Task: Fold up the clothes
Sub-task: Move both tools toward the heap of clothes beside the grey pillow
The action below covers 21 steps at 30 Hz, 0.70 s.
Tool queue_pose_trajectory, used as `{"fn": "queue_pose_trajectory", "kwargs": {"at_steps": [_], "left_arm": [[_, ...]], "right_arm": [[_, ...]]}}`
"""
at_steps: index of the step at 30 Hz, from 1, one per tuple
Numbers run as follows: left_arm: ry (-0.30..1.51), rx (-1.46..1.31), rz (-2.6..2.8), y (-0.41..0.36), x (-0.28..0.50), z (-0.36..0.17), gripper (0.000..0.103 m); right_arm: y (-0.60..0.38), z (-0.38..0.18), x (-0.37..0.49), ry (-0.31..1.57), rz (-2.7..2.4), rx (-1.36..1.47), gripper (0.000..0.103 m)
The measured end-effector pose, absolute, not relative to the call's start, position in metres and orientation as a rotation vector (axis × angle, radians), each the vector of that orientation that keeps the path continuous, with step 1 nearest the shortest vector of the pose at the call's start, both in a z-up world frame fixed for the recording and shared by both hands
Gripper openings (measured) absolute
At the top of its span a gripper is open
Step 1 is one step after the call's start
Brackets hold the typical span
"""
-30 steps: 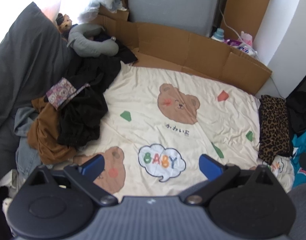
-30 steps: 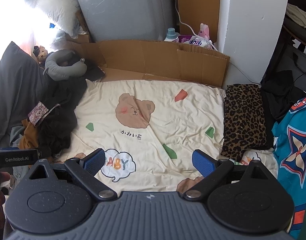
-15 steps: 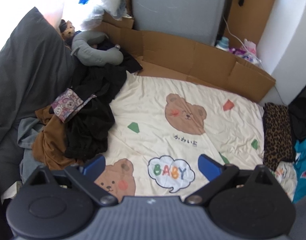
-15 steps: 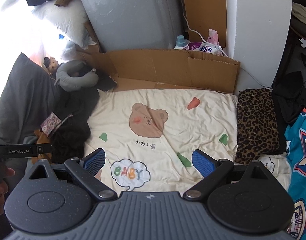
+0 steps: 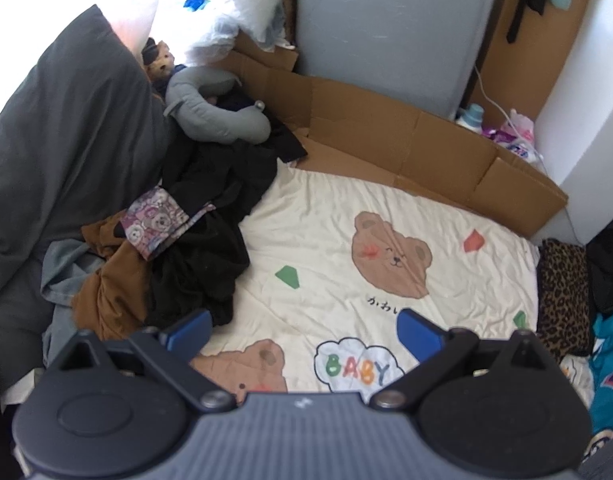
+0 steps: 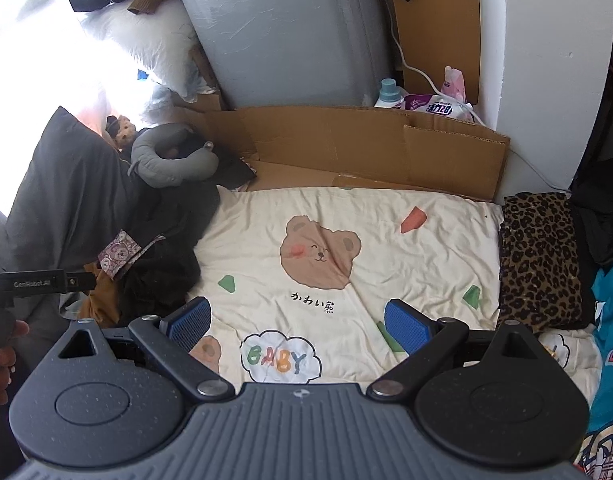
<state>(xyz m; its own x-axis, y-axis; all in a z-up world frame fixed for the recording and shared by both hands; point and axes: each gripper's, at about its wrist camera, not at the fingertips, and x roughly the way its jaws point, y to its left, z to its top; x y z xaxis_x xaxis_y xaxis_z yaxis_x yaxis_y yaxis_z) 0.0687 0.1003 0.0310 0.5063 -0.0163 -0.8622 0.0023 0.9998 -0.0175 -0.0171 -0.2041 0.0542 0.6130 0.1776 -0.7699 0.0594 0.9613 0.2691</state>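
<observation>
A heap of unfolded clothes (image 5: 194, 256) lies at the left of the bed: black garments, a brown one (image 5: 110, 292), a grey-blue one and a purple patterned piece (image 5: 154, 220). The same clothes heap (image 6: 154, 272) shows in the right wrist view. A folded leopard-print garment (image 6: 540, 260) rests at the bed's right side, with a teal printed garment (image 6: 610, 320) beside it. My left gripper (image 5: 304, 330) is open, its left blue pad close to the black cloth. My right gripper (image 6: 296, 322) hovers open over the cream bear-print sheet (image 6: 346, 240), holding nothing.
A grey neck pillow (image 5: 214, 112) and a dark grey pillow (image 5: 66, 140) lie at the back left. Cardboard (image 6: 366, 148) lines the far edge before a grey appliance (image 6: 286, 32). Detergent bottle (image 6: 388, 94) behind it. A hand with the other gripper (image 6: 26, 284) shows at left.
Both grippers have drawn back and up, widening the view of the bed. The left one has also swung toward the clothes heap. Both stay open.
</observation>
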Motion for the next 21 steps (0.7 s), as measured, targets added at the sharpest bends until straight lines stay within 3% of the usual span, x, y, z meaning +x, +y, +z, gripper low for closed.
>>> {"fn": "queue_pose_trajectory", "kwargs": {"at_steps": [21], "left_arm": [[1.004, -0.075, 0.034, 0.161, 0.098, 0.022, 0.100]], "right_arm": [[-0.193, 0.050, 0.027, 0.873, 0.076, 0.223, 0.097]]}}
